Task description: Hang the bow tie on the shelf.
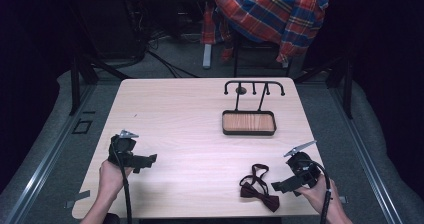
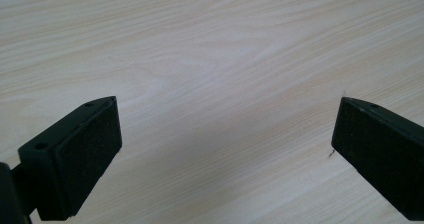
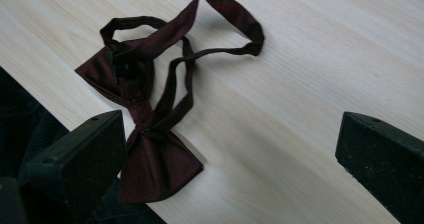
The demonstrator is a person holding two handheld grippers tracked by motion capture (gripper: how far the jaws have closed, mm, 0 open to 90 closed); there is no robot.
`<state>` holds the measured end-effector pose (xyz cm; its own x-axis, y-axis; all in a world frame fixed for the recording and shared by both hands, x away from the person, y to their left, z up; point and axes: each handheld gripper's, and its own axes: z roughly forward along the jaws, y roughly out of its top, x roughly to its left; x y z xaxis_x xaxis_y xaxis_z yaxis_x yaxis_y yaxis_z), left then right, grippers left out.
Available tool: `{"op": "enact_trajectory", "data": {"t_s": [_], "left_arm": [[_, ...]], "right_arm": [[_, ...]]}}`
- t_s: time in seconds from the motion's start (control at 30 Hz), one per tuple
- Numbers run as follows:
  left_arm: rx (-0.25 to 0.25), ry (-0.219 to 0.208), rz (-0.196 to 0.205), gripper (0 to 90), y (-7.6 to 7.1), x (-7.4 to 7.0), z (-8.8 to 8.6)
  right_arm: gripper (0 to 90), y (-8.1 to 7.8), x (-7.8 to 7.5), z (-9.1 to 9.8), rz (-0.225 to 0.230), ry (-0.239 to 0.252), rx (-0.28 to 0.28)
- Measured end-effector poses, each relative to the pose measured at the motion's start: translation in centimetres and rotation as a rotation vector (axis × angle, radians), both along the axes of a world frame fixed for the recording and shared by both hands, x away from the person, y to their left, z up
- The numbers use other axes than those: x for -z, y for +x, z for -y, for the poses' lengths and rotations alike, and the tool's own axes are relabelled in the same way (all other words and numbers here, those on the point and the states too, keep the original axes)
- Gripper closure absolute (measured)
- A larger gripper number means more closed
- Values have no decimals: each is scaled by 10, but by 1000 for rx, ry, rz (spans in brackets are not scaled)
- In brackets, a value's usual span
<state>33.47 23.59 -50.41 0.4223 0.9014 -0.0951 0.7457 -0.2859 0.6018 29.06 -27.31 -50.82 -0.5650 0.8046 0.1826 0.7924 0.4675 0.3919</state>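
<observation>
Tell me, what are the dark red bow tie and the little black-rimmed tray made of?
The dark red bow tie looks like satiny woven cloth: it has a soft sheen, folds and a limp strap. The black-rimmed tray seems to have a wooden floor, striped with brown grain, inside a matte black rim, probably metal like the thin hook rack above it.

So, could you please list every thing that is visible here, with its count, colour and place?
dark red satin bow tie with strap: one, maroon, near right edge of table, beside right gripper
black metal hook rack with wooden tray base: one, black and brown, far right part of table
light wooden table: one, pale wood, centre
red and blue plaid cloth: one, draped on a stand behind the table
left gripper: one, black, near left, jaws open over bare wood
right gripper: one, black, near right, jaws open
</observation>
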Motion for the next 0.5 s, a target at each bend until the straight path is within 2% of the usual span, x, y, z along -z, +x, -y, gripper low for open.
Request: {"op": "enact_trajectory", "data": {"t_s": [0.03, 0.1, 0.13, 0.17, 0.23, 0.27, 0.3, 0.33, 0.5], "left_arm": [[-9, -5, 4, 0, 0, 0, -1], [-12, -7, -2, 0, 0, 0, -3], [-15, -3, -6, 0, -1, 2, -5], [-16, -4, -10, 0, -2, 2, -6], [-18, -6, -12, 0, -3, 2, -7], [-17, -5, -13, 0, -3, 1, -7], [-18, -5, -8, 0, -3, 1, -7], [-16, -3, -6, 0, -3, 1, -6], [-11, 2, -15, 0, -2, 2, -3]], "right_arm": [[0, 1, 2, -5, -15, -9, -20], [0, 1, 3, -8, -14, -11, -15], [0, 2, 3, -14, -13, -24, -37], [5, 2, 3, -17, -17, -9, -38], [72, 2, 4, -23, -12, -15, -54], [101, 3, 4, -26, -18, -38, -73], [106, 2, 5, -28, -20, -36, -78], [109, 2, 6, -31, -22, -54, -99], [152, -2, 9, -35, -10, -69, -97]]}}
